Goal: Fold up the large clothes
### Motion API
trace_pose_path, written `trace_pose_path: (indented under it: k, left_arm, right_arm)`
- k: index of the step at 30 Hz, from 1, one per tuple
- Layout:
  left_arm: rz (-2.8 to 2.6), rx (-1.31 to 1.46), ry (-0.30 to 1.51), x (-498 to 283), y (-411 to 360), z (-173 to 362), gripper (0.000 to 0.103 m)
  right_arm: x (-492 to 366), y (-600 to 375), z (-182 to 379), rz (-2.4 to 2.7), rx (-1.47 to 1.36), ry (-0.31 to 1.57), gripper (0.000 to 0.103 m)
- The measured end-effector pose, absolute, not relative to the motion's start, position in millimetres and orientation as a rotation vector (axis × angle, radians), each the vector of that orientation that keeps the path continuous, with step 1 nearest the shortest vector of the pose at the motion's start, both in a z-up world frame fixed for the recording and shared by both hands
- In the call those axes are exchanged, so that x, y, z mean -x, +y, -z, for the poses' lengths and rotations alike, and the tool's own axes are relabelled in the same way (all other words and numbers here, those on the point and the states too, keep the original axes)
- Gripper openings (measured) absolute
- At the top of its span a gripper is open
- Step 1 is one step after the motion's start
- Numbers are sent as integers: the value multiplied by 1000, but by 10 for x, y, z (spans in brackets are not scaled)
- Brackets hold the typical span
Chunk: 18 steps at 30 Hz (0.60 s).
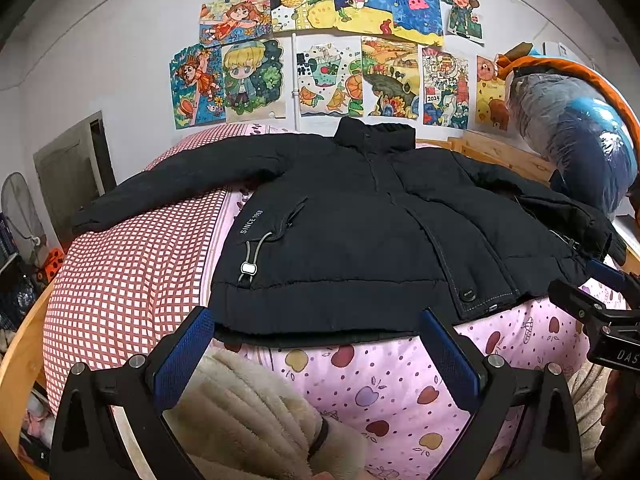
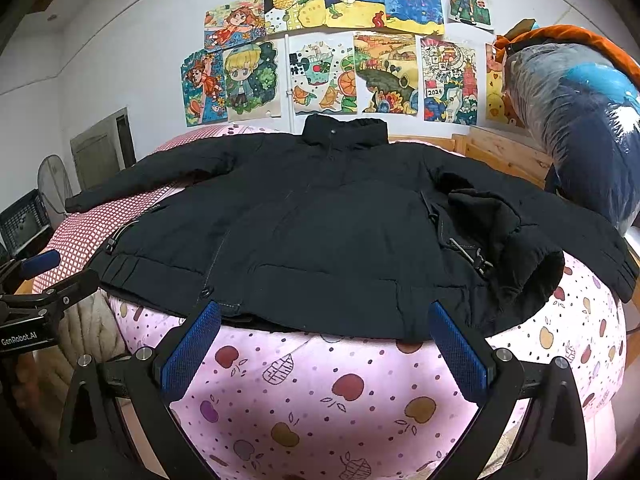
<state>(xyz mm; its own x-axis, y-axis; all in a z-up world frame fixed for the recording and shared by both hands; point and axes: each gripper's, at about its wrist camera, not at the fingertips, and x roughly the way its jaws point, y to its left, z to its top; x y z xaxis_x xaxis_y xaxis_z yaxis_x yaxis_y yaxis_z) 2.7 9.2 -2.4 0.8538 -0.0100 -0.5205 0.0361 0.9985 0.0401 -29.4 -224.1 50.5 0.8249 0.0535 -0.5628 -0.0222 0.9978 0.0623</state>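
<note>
Both claws, left claw (image 1: 316, 344) and right claw (image 2: 324, 336), hover spread apart and empty just before the hem of the black padded jacket (image 1: 352, 232), which lies flat, front up, on the bed's apple-print quilt (image 2: 320, 392). Only the left view shows a cream fleece blanket (image 1: 248, 408); only the right shows the right cuff (image 2: 536, 272) folded inward.

A bare strip of pink apple-print bedsheet (image 2: 320, 392) runs along the bed's near edge, open for passing below the black padded jacket (image 2: 320, 232), which spreads across the bed's middle. A cream fleece blanket (image 1: 248, 412) crowds the near left part. A plastic-wrapped blue bundle (image 2: 580, 132) blocks the far right corner.
</note>
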Motion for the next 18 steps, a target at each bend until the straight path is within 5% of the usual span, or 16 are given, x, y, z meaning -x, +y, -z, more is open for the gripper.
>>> trace_pose_path:
  k: [18]
  left_arm:
    - [25,-40,556,-45,117,32,103]
  right_arm:
    - [296,-2256,-485,-38,-55,601,102]
